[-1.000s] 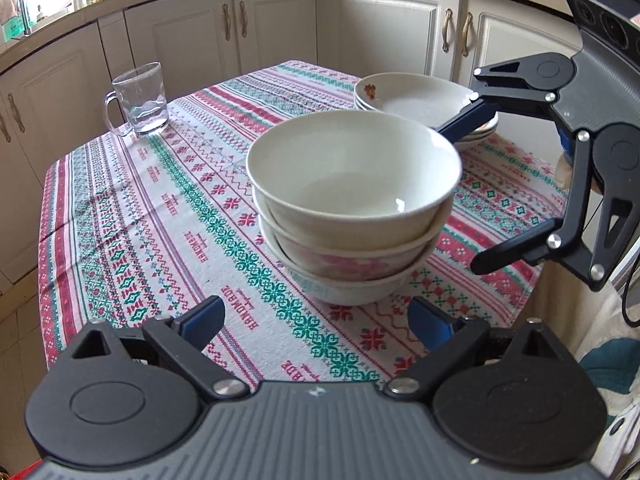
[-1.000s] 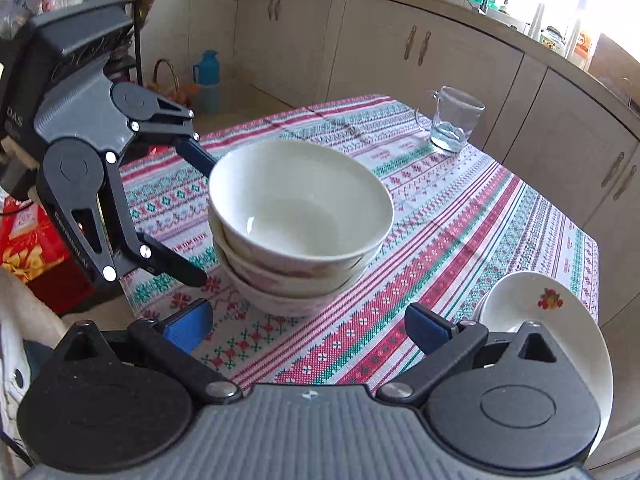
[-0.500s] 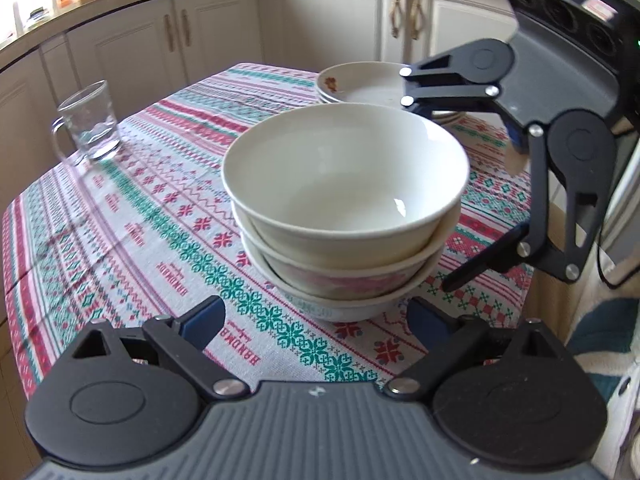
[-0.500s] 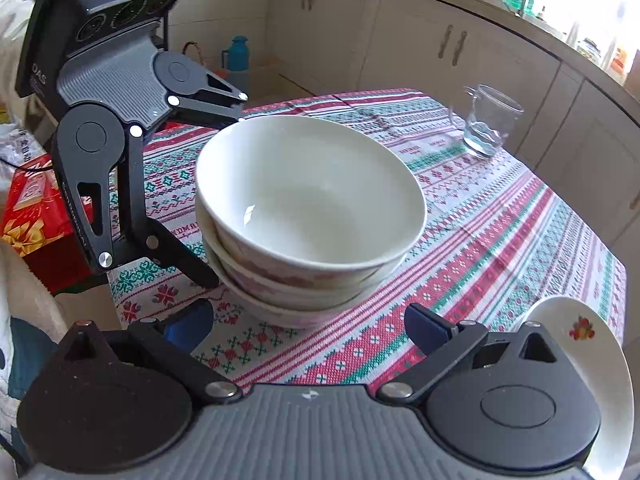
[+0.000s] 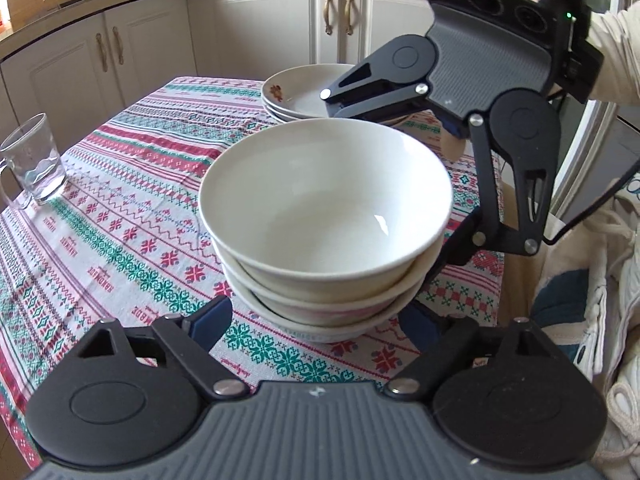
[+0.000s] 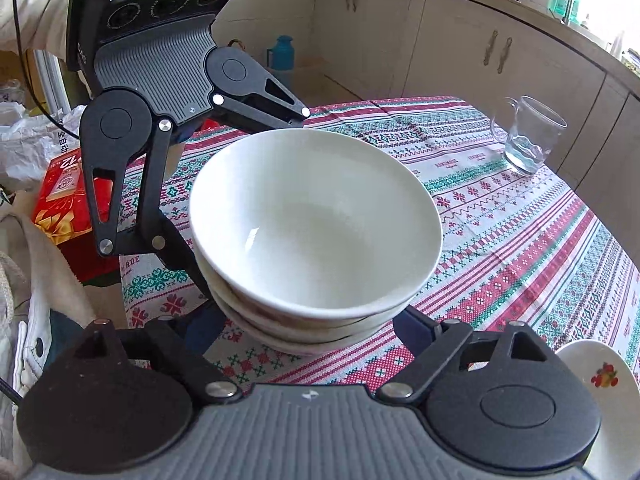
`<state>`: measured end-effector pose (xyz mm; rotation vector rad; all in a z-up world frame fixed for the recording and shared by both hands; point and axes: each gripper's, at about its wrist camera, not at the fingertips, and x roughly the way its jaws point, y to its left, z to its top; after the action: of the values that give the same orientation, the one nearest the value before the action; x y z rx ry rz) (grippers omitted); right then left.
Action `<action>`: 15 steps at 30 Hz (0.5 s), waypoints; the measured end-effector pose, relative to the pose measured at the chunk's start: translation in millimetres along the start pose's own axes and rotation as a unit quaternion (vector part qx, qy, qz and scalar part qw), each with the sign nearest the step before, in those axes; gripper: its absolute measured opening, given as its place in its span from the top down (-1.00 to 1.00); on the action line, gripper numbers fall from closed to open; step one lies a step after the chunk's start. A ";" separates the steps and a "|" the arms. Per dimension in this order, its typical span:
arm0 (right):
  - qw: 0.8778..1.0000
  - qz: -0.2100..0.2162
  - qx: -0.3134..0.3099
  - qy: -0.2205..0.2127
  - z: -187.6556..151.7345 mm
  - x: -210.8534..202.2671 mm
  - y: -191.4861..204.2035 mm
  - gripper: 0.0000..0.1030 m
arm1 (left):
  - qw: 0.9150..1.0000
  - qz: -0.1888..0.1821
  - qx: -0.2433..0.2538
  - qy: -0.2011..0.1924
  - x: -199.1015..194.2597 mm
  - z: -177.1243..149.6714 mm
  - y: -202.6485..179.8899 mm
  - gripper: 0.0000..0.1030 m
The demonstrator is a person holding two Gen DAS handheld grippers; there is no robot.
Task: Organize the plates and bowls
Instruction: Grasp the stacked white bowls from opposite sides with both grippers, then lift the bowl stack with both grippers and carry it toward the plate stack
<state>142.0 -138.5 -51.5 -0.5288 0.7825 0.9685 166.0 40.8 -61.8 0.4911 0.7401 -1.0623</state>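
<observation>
Between the two claws, on the cloth-covered counter (image 5: pixel 100 208), sits the stack of three nested bowls (image 5: pixel 326 216); it is the thing both claws bracket. Left claw (image 5: pixel 316 320): spread wide, blue pads either side of the lowest bowl's near edge, stack dead ahead and slightly above the fingertips; contact not clear. Right claw (image 6: pixel 308 328): likewise spread, its fingers flanking the stack's base from the opposite side; touching or just apart, cannot tell. Each claw shows in the other's camera, standing upright beyond the bowls with one finger above the rim and one low by the base. Neither claw is clearly nearer. Bowls are round, so no long axis governs; what matters is that the stack is centred between both pairs of fingers. Stack of plates (image 5: pixel 304 92) lies beyond the bowls near the counter's far edge; glass mug (image 5: pixel 32 168) well apart to the left.
</observation>
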 end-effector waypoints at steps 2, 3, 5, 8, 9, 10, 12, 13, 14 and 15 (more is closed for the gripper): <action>1.000 0.007 -0.001 0.002 0.6 0.4 -1.7 -0.80 | 1.000 -0.007 0.005 0.001 -0.9 -0.1 -0.1 -0.68; 1.000 0.010 -0.002 0.003 1.1 0.6 -2.4 -0.80 | 1.000 -0.012 0.009 0.001 -0.9 0.3 1.5 -0.66; 1.000 0.016 -0.005 0.005 1.9 0.7 -3.4 -0.78 | 1.000 -0.016 0.017 0.001 -0.9 1.0 2.9 -0.65; 1.000 0.022 -0.006 0.007 2.6 0.6 -4.8 -0.76 | 0.999 -0.026 0.019 0.002 0.1 1.6 5.8 -0.61; 1.000 0.024 -0.007 0.008 2.6 0.8 -5.8 -0.76 | 0.999 -0.028 0.021 0.002 0.2 1.6 6.2 -0.61; 1.000 0.026 -0.006 0.009 2.5 0.5 -5.9 -0.76 | 0.999 -0.029 0.023 0.002 0.3 1.5 6.5 -0.61; 1.000 0.028 -0.006 0.010 2.6 0.1 -6.2 -0.76 | 0.999 -0.032 0.023 0.001 -0.5 1.3 7.7 -0.61; 0.999 0.029 -0.006 0.011 3.2 1.0 -6.9 -0.76 | 0.999 -0.033 0.026 0.000 -0.6 1.1 7.6 -0.61; 0.999 0.030 -0.007 0.012 3.8 1.6 -7.4 -0.76 | 0.999 -0.034 0.028 -0.001 -0.6 0.9 7.7 -0.62; 0.999 0.031 -0.008 0.013 4.3 1.5 -7.4 -0.76 | 0.999 -0.035 0.030 -0.002 -0.6 0.5 8.1 -0.62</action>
<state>150.4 -138.3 -49.6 -0.5342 0.8192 1.0274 173.3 44.2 -60.9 0.5168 0.7277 -1.1536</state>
